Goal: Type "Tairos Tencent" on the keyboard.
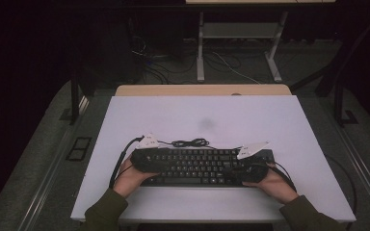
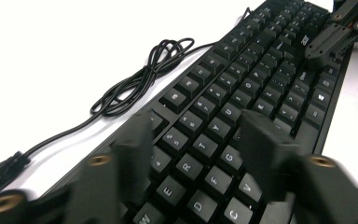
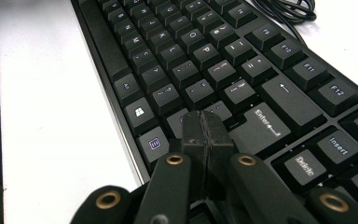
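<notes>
A: Our left gripper [image 2: 193,154] hangs over the keyboard [image 1: 200,166], jaws partly parted with nothing between them. Right gripper [image 3: 207,135] is clenched empty, tips at the keys by Enter.

B: Keyboard lies near the worktop's [image 1: 221,115] front edge. We risk stray keypresses, or snagging the coiled cable [image 2: 140,79].
</notes>
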Available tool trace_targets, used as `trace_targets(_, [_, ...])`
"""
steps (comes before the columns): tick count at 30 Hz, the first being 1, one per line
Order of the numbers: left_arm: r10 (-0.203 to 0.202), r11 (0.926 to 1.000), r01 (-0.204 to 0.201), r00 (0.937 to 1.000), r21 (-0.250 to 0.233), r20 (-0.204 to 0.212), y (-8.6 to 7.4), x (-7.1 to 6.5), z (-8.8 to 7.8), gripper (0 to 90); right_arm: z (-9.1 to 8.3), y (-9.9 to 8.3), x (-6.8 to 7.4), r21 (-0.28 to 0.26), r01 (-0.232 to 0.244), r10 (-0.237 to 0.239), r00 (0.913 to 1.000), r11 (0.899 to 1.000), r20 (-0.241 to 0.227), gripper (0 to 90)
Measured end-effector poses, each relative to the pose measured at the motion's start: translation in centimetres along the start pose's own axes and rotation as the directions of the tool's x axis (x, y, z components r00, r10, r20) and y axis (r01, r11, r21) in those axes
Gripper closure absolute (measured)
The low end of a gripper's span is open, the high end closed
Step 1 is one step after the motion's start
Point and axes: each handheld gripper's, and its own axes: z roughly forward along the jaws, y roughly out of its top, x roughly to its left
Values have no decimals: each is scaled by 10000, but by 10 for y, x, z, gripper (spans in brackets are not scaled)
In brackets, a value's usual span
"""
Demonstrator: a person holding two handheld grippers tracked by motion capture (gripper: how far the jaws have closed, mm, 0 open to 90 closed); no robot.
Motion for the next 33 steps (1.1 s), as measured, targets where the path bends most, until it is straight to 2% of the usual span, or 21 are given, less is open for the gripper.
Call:
trace_targets(5, [-49, 9999, 47, 9998, 155, 178, 1, 1, 6, 796, 0, 0, 1, 17, 2, -2, 10000, 10000, -19, 885])
trace_targets(8, [-14, 9994, 4, 9996, 354, 287, 2, 0, 10, 893, 0, 0, 0, 18, -7, 7, 10000, 10000, -35, 885])
trace_targets(12, [88, 9977, -113, 9992, 661, 382, 3, -2, 15, 894, 0, 0, 0, 18, -2, 2, 10000, 10000, -34, 885])
trace_targets(23, [131, 9939, -171, 9992, 1087, 375, 2, -4, 26, 895, 0, 0, 0, 10, -4, 4, 10000, 10000, -24, 885])
trace_targets(33, [173, 9914, -217, 9992, 1292, 353, 1, -2, 28, 895, 0, -1, 0, 2, -17, 17, 10000, 10000, -33, 885])
